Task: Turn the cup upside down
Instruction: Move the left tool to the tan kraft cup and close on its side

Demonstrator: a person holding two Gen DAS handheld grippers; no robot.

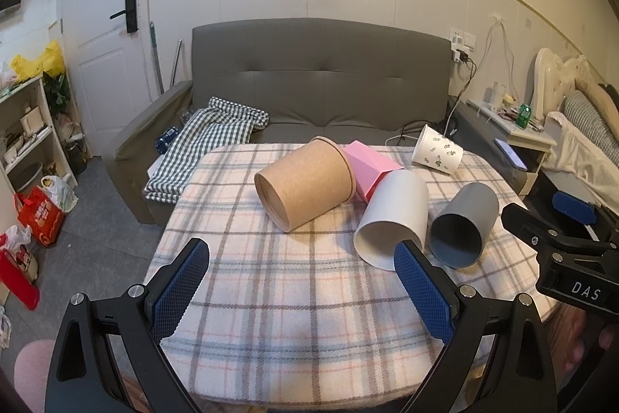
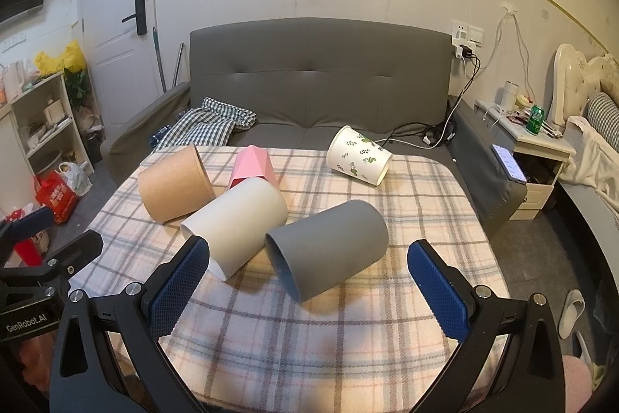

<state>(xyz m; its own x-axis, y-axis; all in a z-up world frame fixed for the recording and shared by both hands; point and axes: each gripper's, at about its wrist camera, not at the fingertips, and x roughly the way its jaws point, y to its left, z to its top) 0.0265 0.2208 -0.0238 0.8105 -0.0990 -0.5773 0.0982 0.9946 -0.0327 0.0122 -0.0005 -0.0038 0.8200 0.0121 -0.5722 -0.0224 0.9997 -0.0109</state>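
Right now we hold the left hand-held gripper (image 1: 301,268) and the right hand-held gripper (image 2: 308,269) released, jaws spread wide and grasping nothing, both hovering over the near edge of the desk (image 2: 348,347) with its plaid cloth. Five cups lie tipped on their sides there, none yet flipped: a brown kraft-paper cup (image 2: 174,186), a pink faceted cup (image 2: 253,165), a smooth white cylindrical cup (image 2: 240,223), a matte grey cylindrical cup (image 2: 332,248) and a white paper cup printed with green leaves (image 2: 358,157).

We judge the wide jaws are set ready to straddle a cup's body, and the grey one sits nearest, framed between our right fingers with its open mouth turned toward us, so it looks the likely first target; the task does not say which cup.

The brown, pink and white cups crowd together and seem to touch, the pink one half hidden behind its neighbours. Our left camera's inner finger covers part of the white cup's rim. We cannot see the leaf-printed cup's mouth clearly, and the desk's near edge is cut off below.
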